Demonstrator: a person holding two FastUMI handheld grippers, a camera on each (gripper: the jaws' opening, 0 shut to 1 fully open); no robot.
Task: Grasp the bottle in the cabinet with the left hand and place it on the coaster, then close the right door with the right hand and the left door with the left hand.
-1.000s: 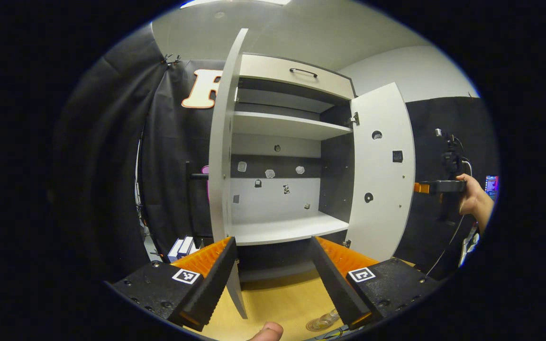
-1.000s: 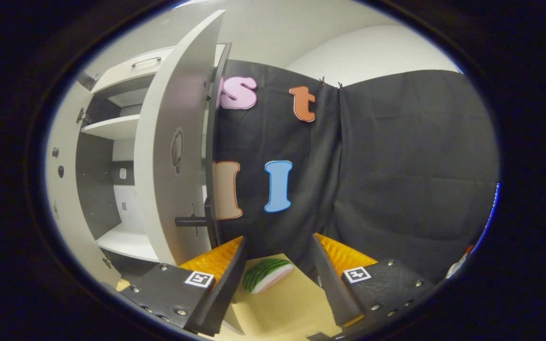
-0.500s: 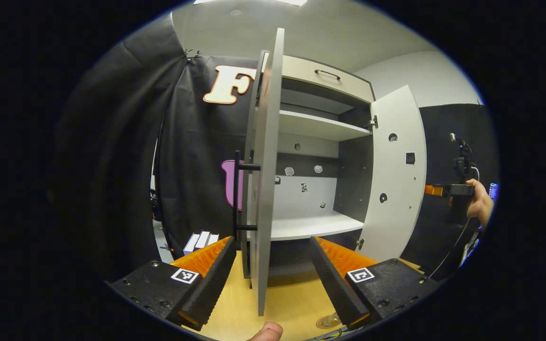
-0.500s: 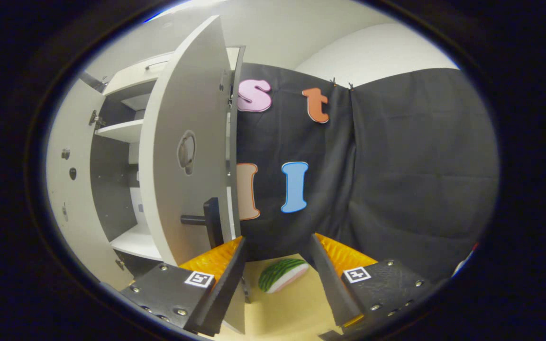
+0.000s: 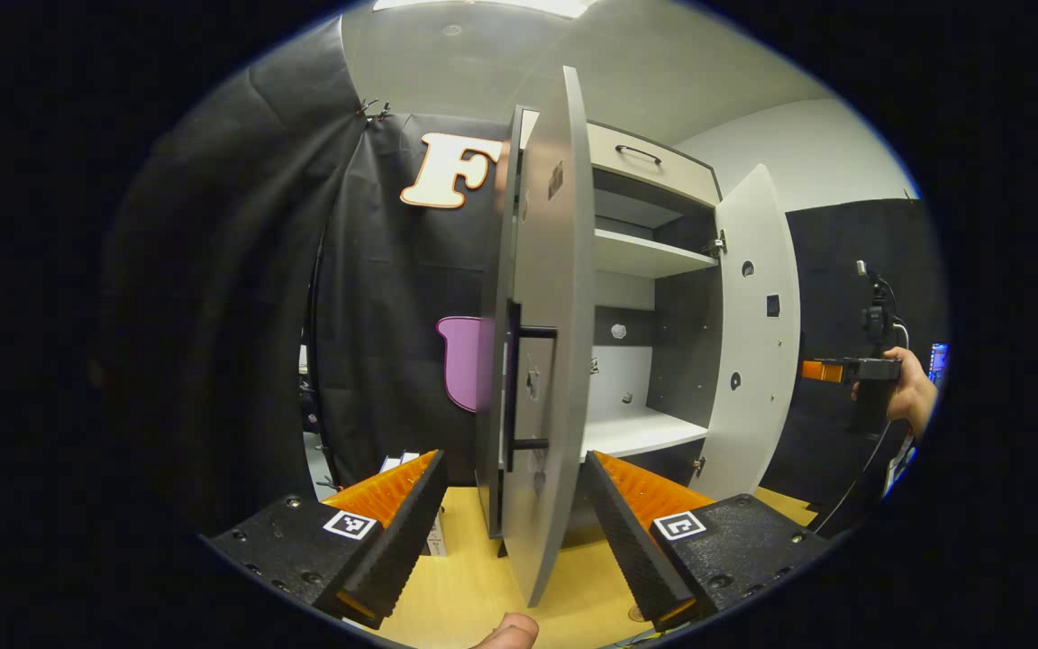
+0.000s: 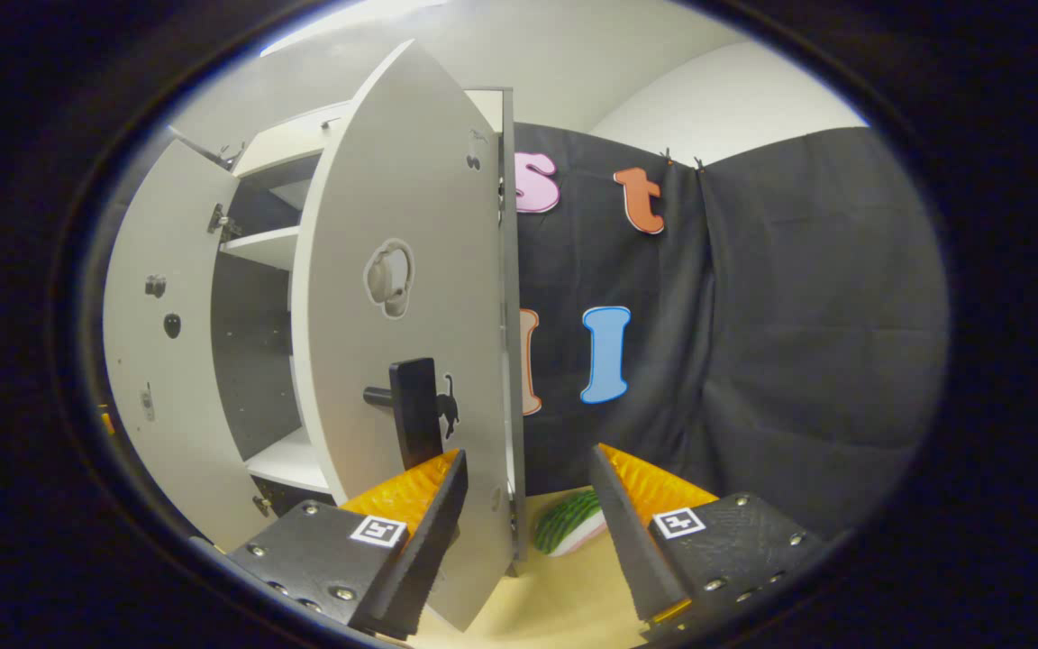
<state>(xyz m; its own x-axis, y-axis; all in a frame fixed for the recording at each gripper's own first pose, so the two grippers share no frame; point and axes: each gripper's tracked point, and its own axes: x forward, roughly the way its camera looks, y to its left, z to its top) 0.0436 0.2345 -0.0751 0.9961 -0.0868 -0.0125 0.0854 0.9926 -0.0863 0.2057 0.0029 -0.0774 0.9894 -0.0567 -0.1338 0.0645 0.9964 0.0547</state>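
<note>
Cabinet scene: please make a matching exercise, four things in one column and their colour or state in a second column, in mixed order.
Things:
1. door handle
2. table top
3. left gripper
4. watermelon slice

Colour or state:
A. green and striped
B. black
C. open, holding nothing
D. pale wood

Pairs: 1-B, 2-D, 3-C, 4-A

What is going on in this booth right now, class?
A person holds a gripper in each hand before a cabinet whose two doors stand open. The left gripper, open, has the left door edge between its fingers. The right gripper, also open, is against the right door near its black handle. Neither door is shut yet.
</note>
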